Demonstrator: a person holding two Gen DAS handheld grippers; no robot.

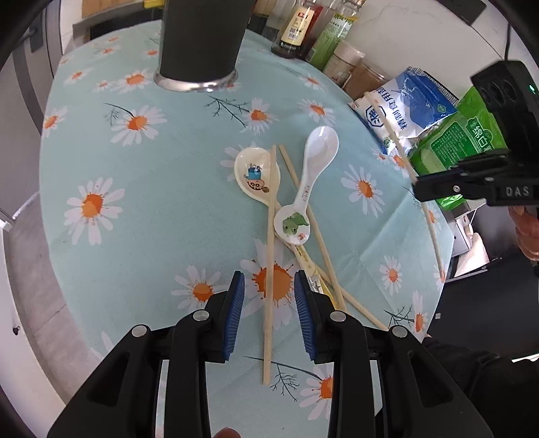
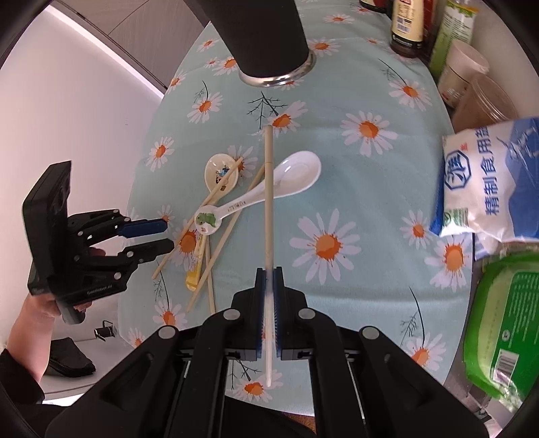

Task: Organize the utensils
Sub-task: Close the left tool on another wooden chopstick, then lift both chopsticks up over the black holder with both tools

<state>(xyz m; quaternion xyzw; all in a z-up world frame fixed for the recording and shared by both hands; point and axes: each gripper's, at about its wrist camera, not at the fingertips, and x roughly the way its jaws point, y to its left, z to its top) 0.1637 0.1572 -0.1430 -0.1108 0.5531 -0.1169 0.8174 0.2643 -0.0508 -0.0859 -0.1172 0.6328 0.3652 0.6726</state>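
Note:
On the daisy tablecloth (image 1: 161, 161) lies a heap of three spoons and several chopsticks: a cream cartoon spoon (image 1: 256, 175), a white spoon (image 1: 316, 151) and a frog spoon (image 1: 291, 225). My left gripper (image 1: 269, 300) is open. One chopstick (image 1: 269, 256) on the cloth shows between its blue pads (image 1: 235, 303), which stand clear of it. My right gripper (image 2: 268, 273) is shut on a pale chopstick (image 2: 268, 202), held above the white spoon (image 2: 296, 171). The left wrist view shows the right gripper (image 1: 417, 188) at the right edge with its chopstick (image 1: 401, 151). The left gripper (image 2: 168, 236) hangs over the heap's left end.
A black cylinder holder (image 1: 198, 43) on a metal base stands at the far side. Sauce bottles (image 1: 296, 30) and jars (image 1: 343, 60) line the back right. A blue-and-white bag (image 2: 488, 182) and a green bag (image 2: 505, 323) lie along the right edge.

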